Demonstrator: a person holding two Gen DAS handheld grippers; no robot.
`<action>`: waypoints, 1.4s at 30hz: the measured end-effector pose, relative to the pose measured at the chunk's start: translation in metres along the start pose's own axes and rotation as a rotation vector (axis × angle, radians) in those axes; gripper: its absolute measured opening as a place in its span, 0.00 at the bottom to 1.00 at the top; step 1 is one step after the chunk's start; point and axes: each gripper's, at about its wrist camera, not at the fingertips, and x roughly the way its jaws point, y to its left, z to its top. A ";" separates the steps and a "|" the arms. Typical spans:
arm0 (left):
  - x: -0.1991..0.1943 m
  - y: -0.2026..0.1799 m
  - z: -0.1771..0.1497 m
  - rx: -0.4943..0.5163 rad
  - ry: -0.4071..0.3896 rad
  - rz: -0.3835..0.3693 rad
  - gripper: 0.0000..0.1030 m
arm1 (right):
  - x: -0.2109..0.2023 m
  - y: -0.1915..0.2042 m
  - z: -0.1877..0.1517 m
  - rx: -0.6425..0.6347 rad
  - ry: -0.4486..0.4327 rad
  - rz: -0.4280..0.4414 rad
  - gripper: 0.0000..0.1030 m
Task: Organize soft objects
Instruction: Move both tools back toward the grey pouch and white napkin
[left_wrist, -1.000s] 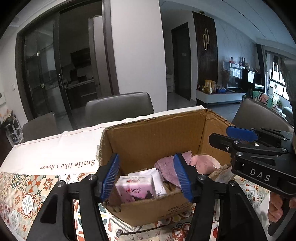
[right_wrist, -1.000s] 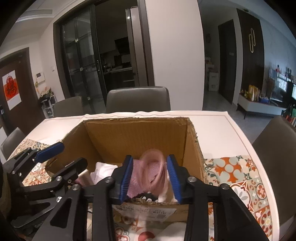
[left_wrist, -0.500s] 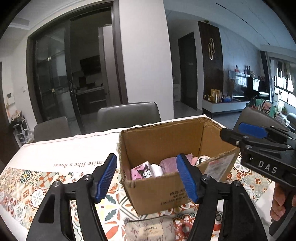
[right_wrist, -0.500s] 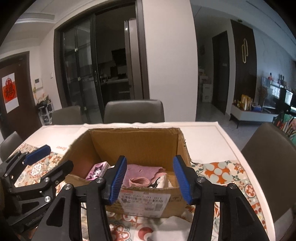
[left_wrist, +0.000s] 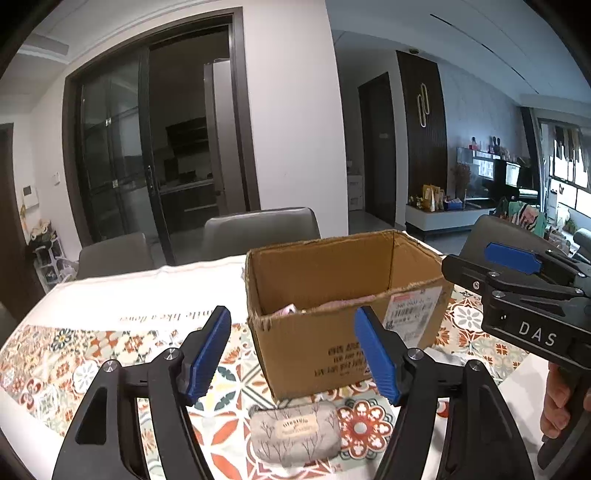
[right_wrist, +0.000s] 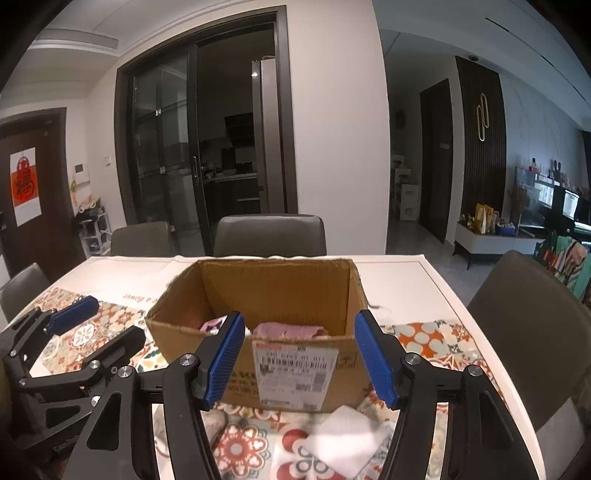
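Observation:
An open cardboard box (left_wrist: 343, 325) stands on the patterned tablecloth; it also shows in the right wrist view (right_wrist: 295, 369). Inside lie a pink cloth (right_wrist: 291, 329) and a pink tissue pack (right_wrist: 212, 326). A grey tissue pack (left_wrist: 293, 434) lies on the cloth in front of the box, below my left gripper (left_wrist: 295, 354), which is open and empty. A white soft item (right_wrist: 345, 437) lies in front of the box, below my right gripper (right_wrist: 299, 356), which is open and empty. Both grippers are back from the box.
The table (right_wrist: 439, 291) has a floral tablecloth (left_wrist: 74, 354) with a white strip. Grey chairs stand behind the table (right_wrist: 269, 234) and at its right side (right_wrist: 532, 317). My right gripper shows at the right of the left wrist view (left_wrist: 517, 291).
My right gripper let go of the pink cloth into the box and opened. Both grippers pulled back and away from the box, so the items in front of it came into view.

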 end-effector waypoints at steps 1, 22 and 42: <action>0.000 0.000 -0.002 0.000 0.005 -0.002 0.68 | -0.001 -0.001 -0.003 0.001 0.002 -0.004 0.65; -0.005 -0.015 -0.075 0.032 0.136 0.029 0.82 | 0.008 -0.010 -0.065 -0.004 0.146 -0.040 0.65; 0.035 -0.005 -0.102 -0.062 0.282 0.051 0.95 | 0.058 -0.022 -0.104 0.039 0.327 -0.050 0.72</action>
